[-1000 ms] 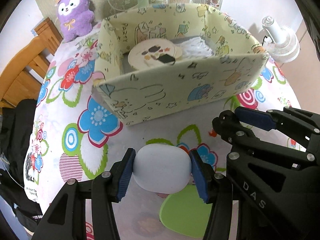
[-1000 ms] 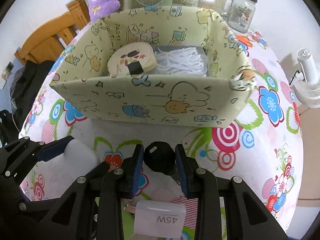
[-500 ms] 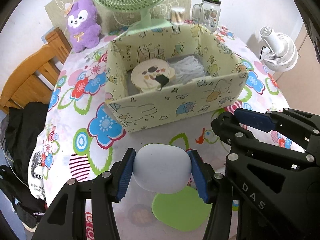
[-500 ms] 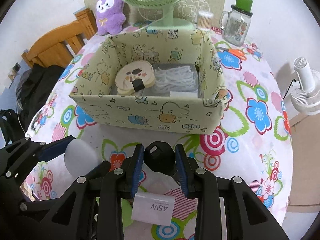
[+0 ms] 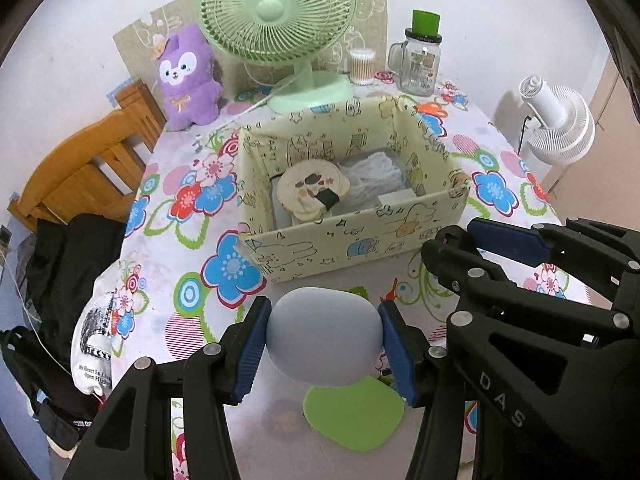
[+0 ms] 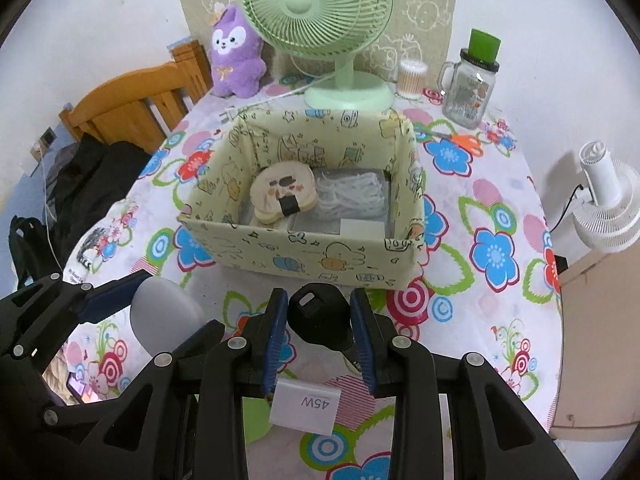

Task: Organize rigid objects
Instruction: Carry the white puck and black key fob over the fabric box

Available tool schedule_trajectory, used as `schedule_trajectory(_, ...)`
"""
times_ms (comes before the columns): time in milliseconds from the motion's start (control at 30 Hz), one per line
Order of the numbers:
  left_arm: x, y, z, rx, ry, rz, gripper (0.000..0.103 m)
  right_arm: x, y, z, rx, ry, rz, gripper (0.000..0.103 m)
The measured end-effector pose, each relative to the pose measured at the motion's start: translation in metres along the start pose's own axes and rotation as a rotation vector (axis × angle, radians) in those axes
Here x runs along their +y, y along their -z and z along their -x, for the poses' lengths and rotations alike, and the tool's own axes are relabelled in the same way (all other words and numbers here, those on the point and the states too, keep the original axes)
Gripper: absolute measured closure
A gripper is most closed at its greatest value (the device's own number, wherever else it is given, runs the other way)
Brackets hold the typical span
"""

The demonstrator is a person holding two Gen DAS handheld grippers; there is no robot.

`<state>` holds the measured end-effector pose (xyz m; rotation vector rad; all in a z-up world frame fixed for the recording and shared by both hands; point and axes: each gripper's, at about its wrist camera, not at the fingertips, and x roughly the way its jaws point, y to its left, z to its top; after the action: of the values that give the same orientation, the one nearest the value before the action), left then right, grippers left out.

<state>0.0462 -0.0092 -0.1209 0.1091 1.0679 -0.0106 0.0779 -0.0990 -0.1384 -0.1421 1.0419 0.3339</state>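
Note:
My left gripper (image 5: 324, 338) is shut on a pale grey rounded case (image 5: 323, 334) and holds it above the table, in front of a cartoon-print storage box (image 5: 352, 240). My right gripper (image 6: 320, 320) is shut on a black round object (image 6: 320, 316), also raised before the box (image 6: 312, 256). The box holds a round cartoon disc (image 6: 285, 194) and a bundle of white cable (image 6: 352, 196). The grey case also shows at the left of the right wrist view (image 6: 164, 320). A white 45W charger (image 6: 306, 404) lies below the right gripper.
A green fan (image 6: 320, 12), a purple plush (image 6: 236, 56), a glass jar with green lid (image 6: 472, 84) and a cotton swab tub (image 6: 411, 76) stand behind the box. A green coaster (image 5: 352, 416) lies under the left gripper. A wooden chair (image 5: 84, 164) is at the left, a white fan (image 5: 560, 124) at the right.
Both grippers have risen and drawn back from the box with their objects still held. The box and the things behind it now look smaller and farther away.

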Motion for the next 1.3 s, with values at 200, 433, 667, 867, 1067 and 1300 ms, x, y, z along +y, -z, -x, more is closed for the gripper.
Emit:
schedule_trajectory(200, -0.003, -0.005, 0.014, -0.014, -0.009, 0.002, 0.046, -0.001, -0.005, 0.014, -0.013, -0.004, 0.006, 0.068)
schedule_trajectory(433, -0.006, -0.015, 0.021, -0.030, -0.004, 0.001, 0.046, -0.007, -0.014, 0.024, -0.029, 0.003, 0.005, 0.068)
schedule_trajectory(667, -0.006, -0.029, 0.024, -0.033, -0.008, -0.007, 0.046, -0.009, -0.028, 0.027, -0.036, 0.007, 0.014, 0.068)
schedule_trajectory(867, -0.003, -0.039, 0.022, -0.022, -0.002, -0.014, 0.046, -0.008, -0.038, 0.026, -0.037, -0.005, 0.013, 0.068)
schedule_trajectory(1067, 0.000, -0.046, 0.020, -0.022, -0.001, -0.017, 0.046, -0.008, -0.048, 0.021, -0.036, -0.005, 0.010, 0.068)
schedule_trajectory(1300, 0.009, -0.065, 0.007, -0.021, 0.017, -0.004, 0.046, -0.008, -0.069, 0.009, -0.025, -0.004, 0.023, 0.068)
